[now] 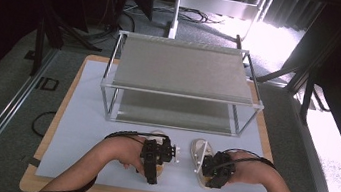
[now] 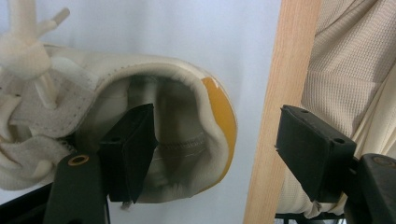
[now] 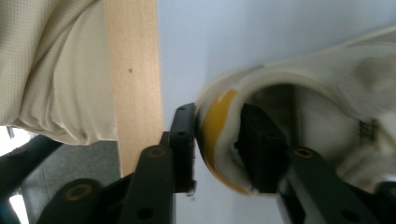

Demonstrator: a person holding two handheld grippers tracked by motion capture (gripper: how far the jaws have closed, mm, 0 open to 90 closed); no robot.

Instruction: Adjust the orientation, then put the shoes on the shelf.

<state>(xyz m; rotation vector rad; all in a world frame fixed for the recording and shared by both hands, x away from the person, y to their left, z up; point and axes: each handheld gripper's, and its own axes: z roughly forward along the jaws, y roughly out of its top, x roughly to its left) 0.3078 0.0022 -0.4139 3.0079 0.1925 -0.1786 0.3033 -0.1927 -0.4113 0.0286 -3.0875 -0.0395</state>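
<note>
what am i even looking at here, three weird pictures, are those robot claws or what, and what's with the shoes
No robot here: a person sits at a table with a hand-held gripper in each hand, a black clamp with two jaws.

The wide picture comes from a camera above the table. It shows a metal two-shelf rack at the back and two cream shoes in front of it.

The other two pictures come from cameras riding on the clamps. The left hand-held gripper is open, one jaw inside the heel opening of the left shoe, not pinching. The right hand-held gripper pinches the yellow-tabbed heel of the right shoe, one jaw inside, one outside. The beige cloth looks like the person's clothing.
</note>
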